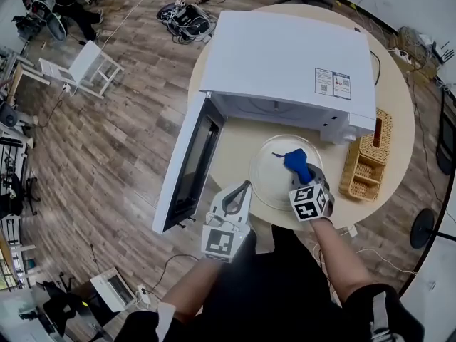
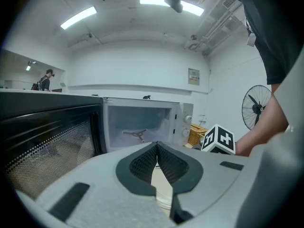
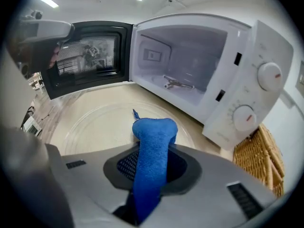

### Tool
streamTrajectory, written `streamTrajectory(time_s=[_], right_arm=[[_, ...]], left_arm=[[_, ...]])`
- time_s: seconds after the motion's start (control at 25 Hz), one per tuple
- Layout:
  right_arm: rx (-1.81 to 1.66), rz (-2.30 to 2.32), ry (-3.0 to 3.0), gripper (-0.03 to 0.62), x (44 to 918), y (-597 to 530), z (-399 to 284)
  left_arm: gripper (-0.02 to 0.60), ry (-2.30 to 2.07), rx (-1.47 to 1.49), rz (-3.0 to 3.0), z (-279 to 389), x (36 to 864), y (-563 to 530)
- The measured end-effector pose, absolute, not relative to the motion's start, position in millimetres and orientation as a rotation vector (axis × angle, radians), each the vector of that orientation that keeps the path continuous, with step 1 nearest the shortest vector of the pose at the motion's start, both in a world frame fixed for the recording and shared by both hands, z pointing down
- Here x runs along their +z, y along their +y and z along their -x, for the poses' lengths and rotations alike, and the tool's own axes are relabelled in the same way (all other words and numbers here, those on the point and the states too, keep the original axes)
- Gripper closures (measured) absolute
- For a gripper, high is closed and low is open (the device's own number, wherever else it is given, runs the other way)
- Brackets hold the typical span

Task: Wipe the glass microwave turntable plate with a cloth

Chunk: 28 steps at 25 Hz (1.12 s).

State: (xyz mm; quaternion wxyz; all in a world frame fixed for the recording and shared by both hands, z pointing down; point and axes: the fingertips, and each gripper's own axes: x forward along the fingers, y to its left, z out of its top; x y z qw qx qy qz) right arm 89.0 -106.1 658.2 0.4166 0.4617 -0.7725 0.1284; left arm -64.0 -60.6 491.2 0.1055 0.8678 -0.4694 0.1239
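The clear glass turntable plate (image 1: pixel 273 171) (image 3: pixel 95 122) lies flat on the round table in front of the open microwave. My right gripper (image 1: pixel 302 174) (image 3: pixel 153 141) is over the plate's near right part, shut on a blue cloth (image 1: pixel 296 162) (image 3: pixel 153 151) that sticks out past the jaws and hangs over the glass. My left gripper (image 1: pixel 238 196) (image 2: pixel 157 151) hovers at the plate's left rim, jaws together with nothing between them. A sliver of the plate's edge (image 2: pixel 162 201) shows below its jaws.
The white microwave (image 1: pixel 285 63) stands behind the plate, its door (image 1: pixel 187 164) swung wide to the left, with a roller ring (image 3: pixel 178 84) inside the cavity. A wicker basket (image 1: pixel 367 159) sits at the table's right edge. The round beige table (image 1: pixel 235 144) ends close behind my grippers.
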Motion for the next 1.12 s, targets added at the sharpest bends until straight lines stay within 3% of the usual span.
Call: streamTrajectory(time_s=[0.52, 1.12], right_arm=[[0.388, -1.353, -1.842, 0.517, 646.8, -111.9, -138.5], [0.384, -0.994, -2.119, 0.516, 636.2, -53.0, 10.5]], left_arm=[[0.575, -1.334, 0.379, -2.623, 47.7, 483.7, -62.4], [0.575, -1.413, 0.400, -2.552, 81.4, 493.7, -48.4]])
